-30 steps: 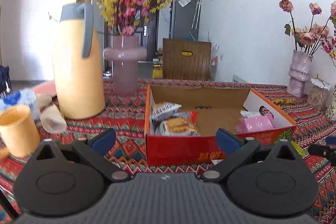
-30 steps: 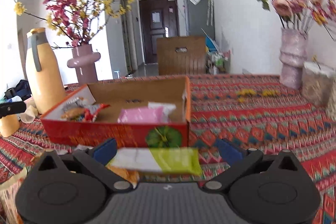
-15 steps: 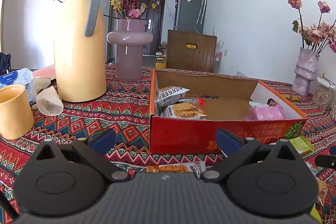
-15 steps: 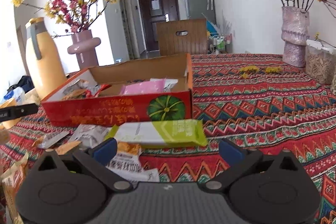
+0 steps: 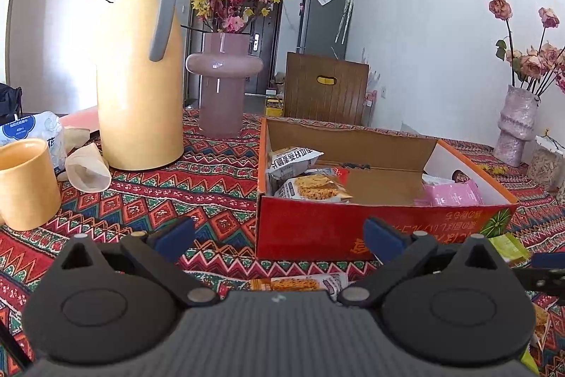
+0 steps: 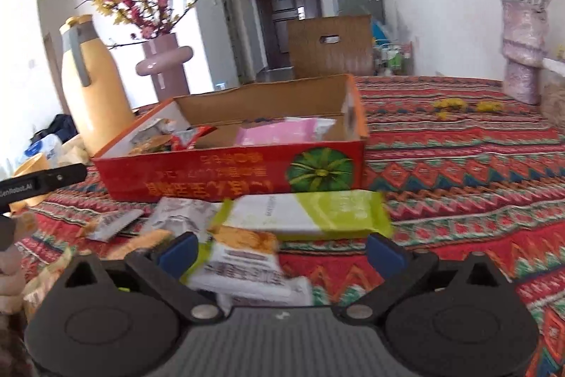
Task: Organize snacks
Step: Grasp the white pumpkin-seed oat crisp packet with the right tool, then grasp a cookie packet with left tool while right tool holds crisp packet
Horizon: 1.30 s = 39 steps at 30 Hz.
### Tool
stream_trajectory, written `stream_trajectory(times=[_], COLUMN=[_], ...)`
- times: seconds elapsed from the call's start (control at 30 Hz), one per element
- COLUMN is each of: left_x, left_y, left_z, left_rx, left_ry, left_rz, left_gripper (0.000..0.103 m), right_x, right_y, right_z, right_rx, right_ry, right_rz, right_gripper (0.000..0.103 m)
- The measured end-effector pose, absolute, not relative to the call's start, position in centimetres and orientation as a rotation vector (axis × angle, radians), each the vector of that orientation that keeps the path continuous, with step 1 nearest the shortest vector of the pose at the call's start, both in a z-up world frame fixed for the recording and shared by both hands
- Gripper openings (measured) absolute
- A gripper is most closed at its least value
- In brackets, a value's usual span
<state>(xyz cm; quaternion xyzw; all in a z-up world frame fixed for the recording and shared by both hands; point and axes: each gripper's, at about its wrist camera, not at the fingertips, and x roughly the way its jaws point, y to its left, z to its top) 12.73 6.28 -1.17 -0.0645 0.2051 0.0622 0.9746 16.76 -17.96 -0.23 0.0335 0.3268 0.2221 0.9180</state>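
An open red cardboard box (image 5: 317, 228) (image 6: 226, 172) sits on the patterned tablecloth and holds several snack packs, among them a cracker pack (image 5: 314, 188) and a pink pack (image 5: 452, 195) (image 6: 279, 133). My left gripper (image 5: 279, 235) is open and empty, in front of the box's near wall, with a snack pack (image 5: 300, 283) on the cloth between its fingers. My right gripper (image 6: 279, 253) is open and empty above loose packs: a green-and-white bar (image 6: 307, 212), an orange-and-white pack (image 6: 243, 257) and a silver pack (image 6: 183, 212).
A tall yellow thermos (image 5: 139, 73), a pink vase of flowers (image 5: 222, 83), a yellow mug (image 5: 24, 182) and a crumpled paper cup (image 5: 86, 170) stand left of the box. Another vase (image 5: 517, 129) and a jar (image 5: 545, 161) stand at the far right.
Both grippers have pulled back and lowered from the box. The loose packs on the cloth have come into view under the right gripper. Both stay open.
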Motion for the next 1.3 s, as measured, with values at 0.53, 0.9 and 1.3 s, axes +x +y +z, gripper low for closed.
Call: stream_trajectory(times=[0.53,0.9,1.3], left_x=[13.4,17.3,19.9], left_y=[5.6,5.0,3.5], left_z=[-1.2,-2.0,-4.5], left_rx=[-0.101,-0.130,-0.057], left_ry=[0.493,0.767,0.876], left_rz=[0.143,0.152,0.200], left_gripper=[0.103,0.103,0.103], right_x=[15.9,17.7,19.9], right_y=[-19.8,-21.9,-22.7], right_z=[0.2,2.5,-1.0], right_rx=[0.168,0.111,0.193], right_ry=[0.662,0.497,0.542], right_rz=[0.485,0.382,0.377], right_gripper=[0.040,0.040,0.040])
